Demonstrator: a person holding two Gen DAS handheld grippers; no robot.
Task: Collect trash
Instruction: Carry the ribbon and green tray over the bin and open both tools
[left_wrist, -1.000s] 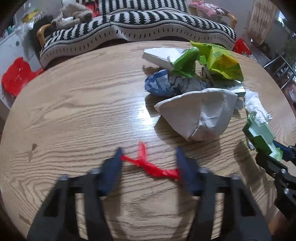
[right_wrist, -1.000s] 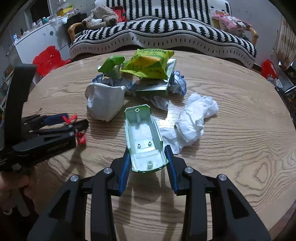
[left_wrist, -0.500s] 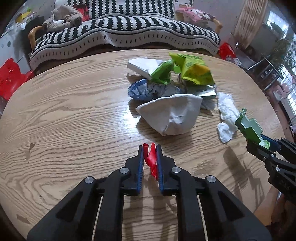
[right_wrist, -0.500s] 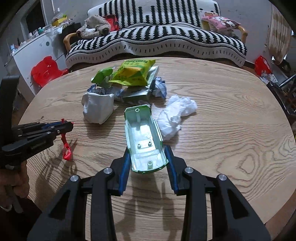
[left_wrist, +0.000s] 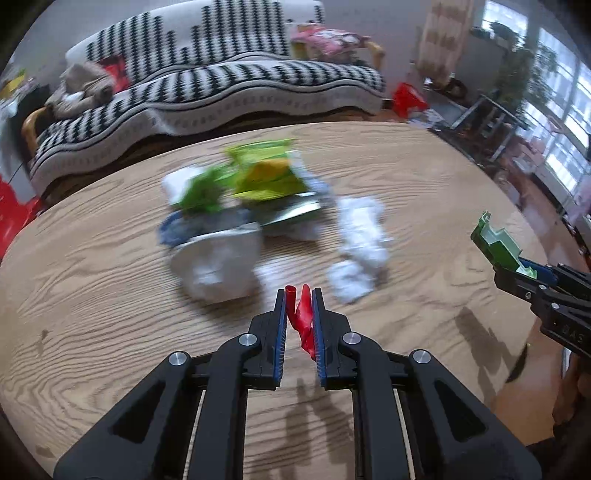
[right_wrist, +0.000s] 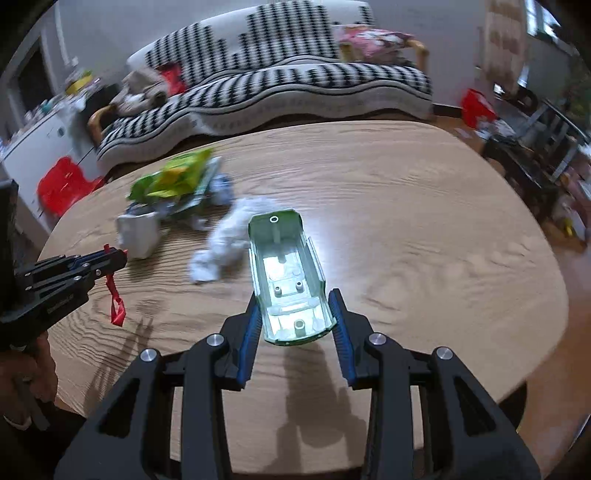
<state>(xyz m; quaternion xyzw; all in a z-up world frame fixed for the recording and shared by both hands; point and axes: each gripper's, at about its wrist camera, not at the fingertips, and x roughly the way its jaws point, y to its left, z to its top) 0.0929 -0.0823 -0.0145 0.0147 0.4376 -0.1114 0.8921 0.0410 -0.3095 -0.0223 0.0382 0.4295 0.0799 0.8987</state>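
Observation:
My left gripper (left_wrist: 299, 295) is shut on a thin red plastic strip (left_wrist: 302, 321) and holds it above the round wooden table (left_wrist: 92, 295); from the right wrist view the strip (right_wrist: 115, 301) dangles from the left gripper (right_wrist: 122, 255). My right gripper (right_wrist: 295, 299) is shut on a pale green plastic shell (right_wrist: 286, 280), held above the table; it shows at the right of the left wrist view (left_wrist: 498, 249). A pile of trash lies on the table: a yellow-green snack bag (left_wrist: 266, 173), a white paper bag (left_wrist: 218, 264) and crumpled white tissue (left_wrist: 360, 243).
A black-and-white striped sofa (left_wrist: 207, 85) stands behind the table. Red plastic items (right_wrist: 64, 184) sit on the floor at the left. Shelving and clutter (left_wrist: 517, 122) stand at the right, past the table's edge (right_wrist: 546, 332).
My left gripper closed on the red strip and lifted it off the table. Both grippers have risen and pulled back from the pile, the right one still holding the green shell.

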